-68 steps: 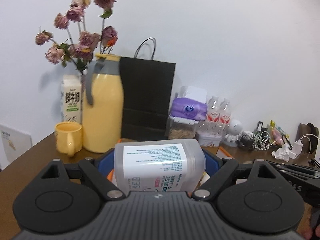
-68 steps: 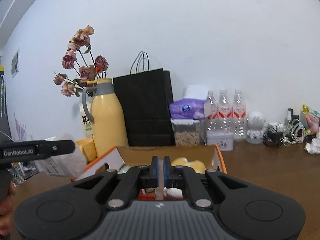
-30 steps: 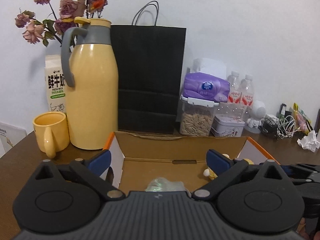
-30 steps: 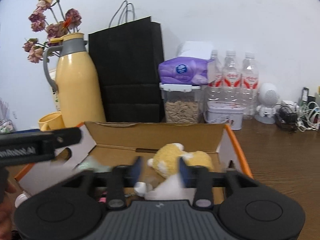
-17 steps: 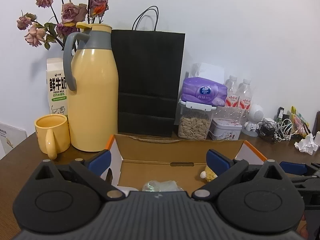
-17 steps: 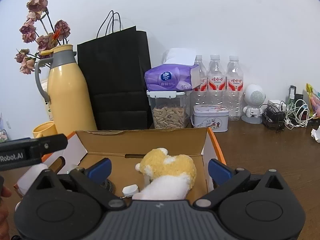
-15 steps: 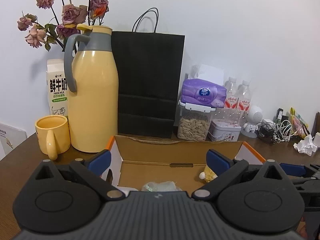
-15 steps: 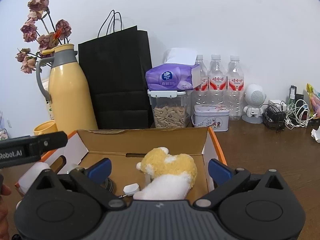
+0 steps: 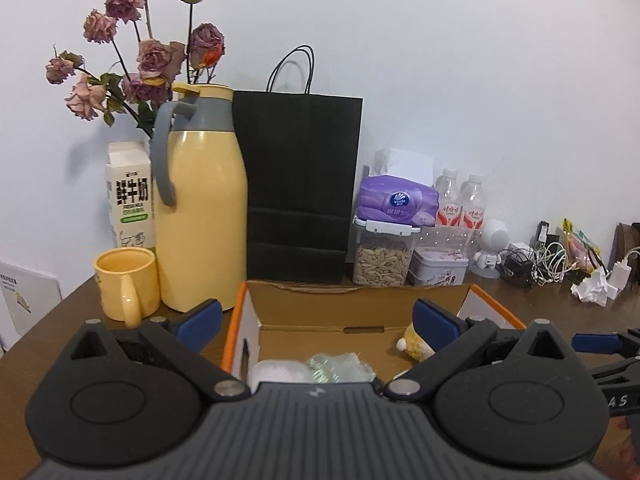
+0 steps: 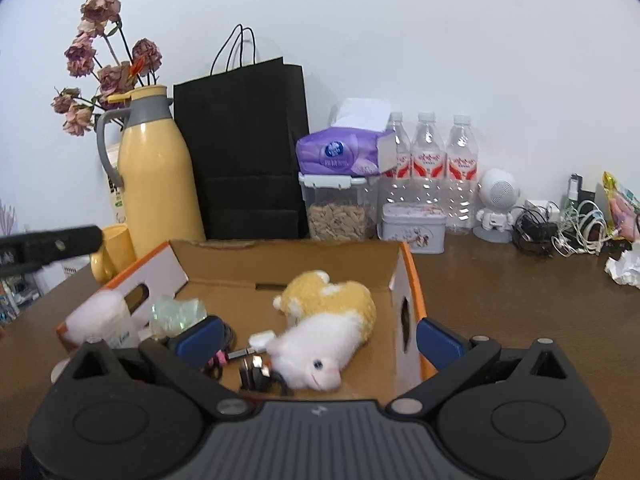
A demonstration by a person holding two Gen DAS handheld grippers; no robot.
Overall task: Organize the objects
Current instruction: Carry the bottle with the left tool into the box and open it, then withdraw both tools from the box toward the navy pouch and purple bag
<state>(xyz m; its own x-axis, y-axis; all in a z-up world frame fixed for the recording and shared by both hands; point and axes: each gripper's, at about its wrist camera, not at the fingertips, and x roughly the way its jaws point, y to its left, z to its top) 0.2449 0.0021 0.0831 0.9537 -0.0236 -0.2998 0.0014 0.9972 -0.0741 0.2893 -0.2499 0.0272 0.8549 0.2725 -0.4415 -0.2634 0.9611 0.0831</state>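
Note:
An open cardboard box [image 10: 288, 256] with orange edges sits on the brown table. Inside it lie a yellow and white plush toy [image 10: 328, 320], a white plastic bottle [image 10: 100, 316], a crumpled clear wrapper [image 10: 176, 312] and small black plugs with a cable [image 10: 252, 372]. My right gripper [image 10: 318, 340] is open, held above the near end of the box with nothing between its blue pads. My left gripper [image 9: 316, 318] is open too, empty, at the near end of the same box [image 9: 352, 304], where the bottle [image 9: 276, 372], wrapper [image 9: 340, 366] and plush toy [image 9: 414, 344] show.
Behind the box stand a yellow thermos [image 9: 200, 208], yellow mug [image 9: 124, 288], milk carton [image 9: 128, 200], dried roses [image 9: 140, 60], black paper bag [image 9: 296, 188], seed container [image 9: 382, 262] with a tissue pack [image 9: 396, 204], tin [image 9: 438, 266], water bottles [image 10: 428, 164], and cables [image 10: 560, 232] at the right.
The bottle left my left gripper and now lies in the box. My right gripper went from shut to wide open over the plush toy. Both grippers drew back and slightly up from the box.

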